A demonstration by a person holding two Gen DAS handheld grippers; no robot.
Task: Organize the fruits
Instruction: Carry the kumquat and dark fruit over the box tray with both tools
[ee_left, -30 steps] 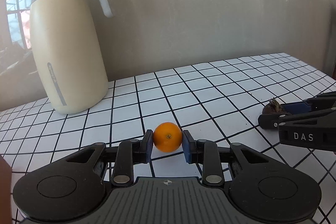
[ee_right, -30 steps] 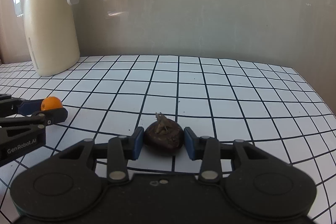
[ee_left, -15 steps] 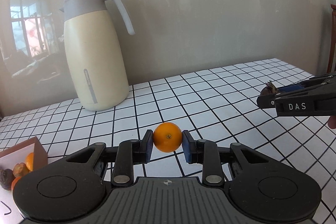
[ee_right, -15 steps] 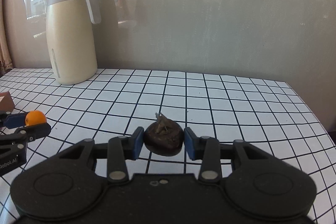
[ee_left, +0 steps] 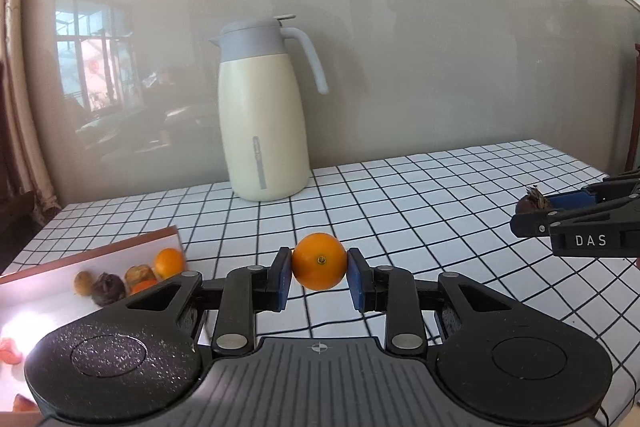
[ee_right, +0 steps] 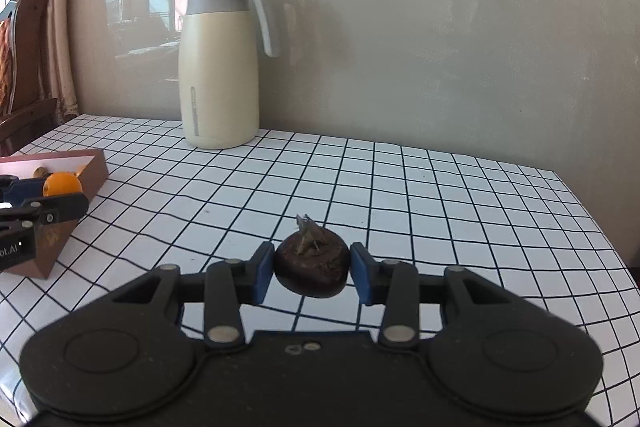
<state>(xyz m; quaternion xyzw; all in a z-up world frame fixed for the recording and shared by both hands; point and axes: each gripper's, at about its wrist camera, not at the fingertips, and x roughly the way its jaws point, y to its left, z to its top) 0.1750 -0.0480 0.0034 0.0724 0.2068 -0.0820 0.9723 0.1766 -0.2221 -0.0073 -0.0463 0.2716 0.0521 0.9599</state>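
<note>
My left gripper [ee_left: 319,279] is shut on a small orange [ee_left: 319,261] and holds it above the checked tablecloth, just right of a brown box [ee_left: 96,255]. The box holds several small fruits, among them another orange [ee_left: 169,262] and a dark brown fruit [ee_left: 108,289]. My right gripper [ee_right: 311,273] is shut on a dark brown water chestnut [ee_right: 310,264] with a dry tuft on top, held above the table's middle right. In the right wrist view the left gripper [ee_right: 44,205] with its orange [ee_right: 62,183] hangs over the box [ee_right: 86,171].
A tall cream thermos jug [ee_left: 262,115] with a grey lid and handle stands at the back by the wall; it also shows in the right wrist view [ee_right: 218,67]. The table's right edge [ee_right: 600,235] is near. A wooden chair [ee_right: 24,67] stands at the far left.
Both grippers have risen and pulled back from the jug with their fruits still held. The left one has moved left, so the box of fruits has come into view beside it.
</note>
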